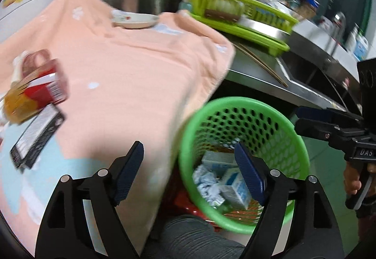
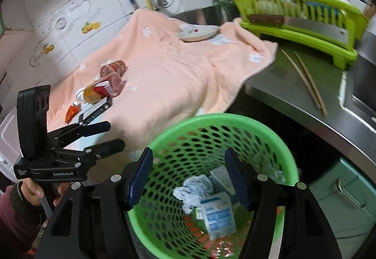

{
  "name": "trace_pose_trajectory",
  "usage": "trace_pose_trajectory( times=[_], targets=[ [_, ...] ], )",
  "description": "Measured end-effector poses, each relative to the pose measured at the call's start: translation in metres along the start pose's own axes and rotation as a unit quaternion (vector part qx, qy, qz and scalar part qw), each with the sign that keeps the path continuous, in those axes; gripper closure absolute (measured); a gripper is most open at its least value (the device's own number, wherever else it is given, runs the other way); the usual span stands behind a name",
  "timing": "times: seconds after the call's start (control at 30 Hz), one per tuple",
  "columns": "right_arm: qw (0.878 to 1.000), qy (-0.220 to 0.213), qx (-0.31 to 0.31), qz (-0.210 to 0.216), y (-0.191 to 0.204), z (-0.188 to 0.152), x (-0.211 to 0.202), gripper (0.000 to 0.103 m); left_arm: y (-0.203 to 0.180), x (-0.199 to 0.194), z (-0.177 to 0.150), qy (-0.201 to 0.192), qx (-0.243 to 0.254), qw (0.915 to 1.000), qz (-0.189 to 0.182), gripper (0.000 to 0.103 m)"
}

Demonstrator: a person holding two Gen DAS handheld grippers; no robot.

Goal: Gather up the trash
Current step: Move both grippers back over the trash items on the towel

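1. Trash first: at the left end of the peach towel [image 2: 169,75] that covers the worktop lies a small cluster. There is an orange wrapper scrap [image 2: 71,112] nearest the left edge, a black barcode-labelled flat pack [image 1: 35,141], a red-and-yellow carton [image 1: 35,92] lying on its side, and two round pinkish packs [image 2: 115,73] behind it.
2. My read on handling: the carton looks light and crushable, so a pinch across its narrow faces at mid-length suits it. The flat pack is thin and may need lifting by an edge. The wrapper scrap looks flimsy and slippery.
3. Axes: the carton's long axis runs roughly along the towel's length, pale cap end toward the left edge. The black pack lies diagonally, slanting toward the towel's front edge.
4. Left gripper [image 1: 190,174] hangs over the towel's front edge beside the basket, jaws standing well apart with nothing between them.
5. Green perforated basket [image 2: 270,132] sits below the worktop's front edge, already holding crumpled paper [image 2: 195,188] and a pale blue-printed box [image 2: 218,214].
6. Right gripper [image 2: 188,179] hovers above the basket mouth, jaws spread and empty.
7. Further right, bare steel worktop carries chopsticks [image 2: 305,80] and a lime dish rack [image 2: 303,14].
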State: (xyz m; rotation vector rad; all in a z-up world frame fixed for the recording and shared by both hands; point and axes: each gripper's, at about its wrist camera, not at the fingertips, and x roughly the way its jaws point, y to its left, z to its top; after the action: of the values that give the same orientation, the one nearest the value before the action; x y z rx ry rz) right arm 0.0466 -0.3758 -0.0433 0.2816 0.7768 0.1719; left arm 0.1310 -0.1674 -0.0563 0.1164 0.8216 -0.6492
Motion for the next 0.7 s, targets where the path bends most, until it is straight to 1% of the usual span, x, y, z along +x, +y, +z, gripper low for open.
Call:
trace_pose_trajectory(
  times=[0.13,0.23,0.43,0.57,0.7],
  targets=[
    [1.000,0.005,-0.015,0.014,0.016,0.011,0.012,0.041,0.031,-0.015,-0.003,-0.004,-0.030,0.9993,0.021,0.022],
    [0.999,0.011,-0.027,0.027,0.030,0.020,0.023,0.039,0.051,-0.025,-0.007,-0.005,-0.045,0.9980,0.044,0.019],
    [0.995,0.023,-0.079,0.050,0.065,0.046,0.048,0.035,0.093,-0.048,-0.015,-0.014,-0.085,0.9928,0.083,0.016],
    [0.990,0.034,-0.120,0.068,0.092,0.066,0.067,0.031,0.118,-0.063,-0.024,-0.021,-0.113,0.9877,0.106,0.015],
    [0.980,0.047,-0.174,0.088,0.126,0.087,0.093,0.028,0.142,-0.075,-0.033,-0.024,-0.146,0.9814,0.123,0.014]
  ],
)
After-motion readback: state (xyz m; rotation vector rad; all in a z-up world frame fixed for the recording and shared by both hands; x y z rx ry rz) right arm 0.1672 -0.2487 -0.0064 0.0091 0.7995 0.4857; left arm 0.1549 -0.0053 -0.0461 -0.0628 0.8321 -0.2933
